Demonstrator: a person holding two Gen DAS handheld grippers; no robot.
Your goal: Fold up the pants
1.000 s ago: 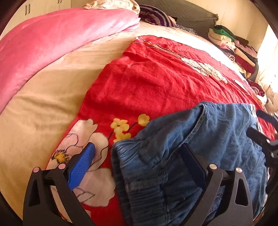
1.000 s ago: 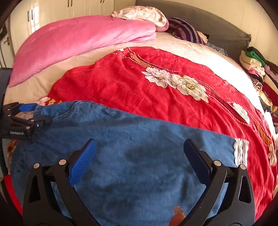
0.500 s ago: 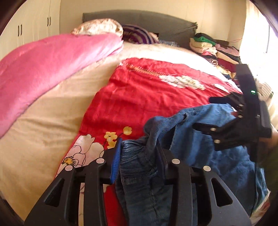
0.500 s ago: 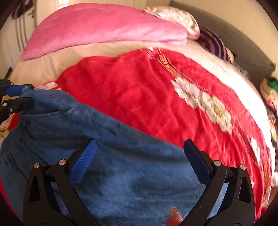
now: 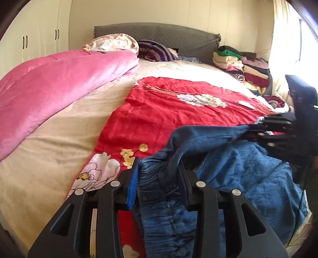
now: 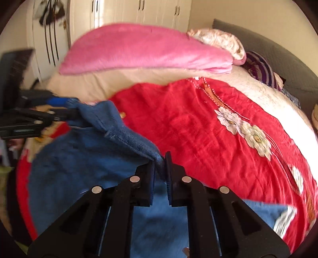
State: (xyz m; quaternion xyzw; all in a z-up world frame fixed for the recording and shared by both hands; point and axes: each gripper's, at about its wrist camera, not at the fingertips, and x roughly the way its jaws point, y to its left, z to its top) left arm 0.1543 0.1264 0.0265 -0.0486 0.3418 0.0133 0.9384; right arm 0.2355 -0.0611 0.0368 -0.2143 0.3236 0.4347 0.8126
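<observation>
Blue denim pants point(image 5: 248, 174) lie on a red flowered blanket point(image 5: 169, 111) on the bed. My left gripper point(image 5: 158, 174) is shut on the bunched waistband end and holds it lifted. My right gripper point(image 6: 160, 164) is shut on the pants' upper edge point(image 6: 135, 142), farther along. The edge between the two grippers is raised off the blanket. The right gripper also shows in the left wrist view point(image 5: 264, 129), and the left gripper in the right wrist view point(image 6: 65, 108). The rest of the pants point(image 6: 89, 178) hangs and rests on the blanket.
A pink quilt point(image 5: 49, 93) lies folded along the bed's left side. Pillows point(image 5: 155, 51) sit against the grey headboard point(image 5: 159, 33). Stacks of folded clothes point(image 5: 244, 65) stand at the far right corner. White wardrobes point(image 6: 139, 12) line the wall.
Both grippers were open a second ago. The left closed on the waistband first, then the right closed on the pants' edge. Both have lifted the edge off the blanket.
</observation>
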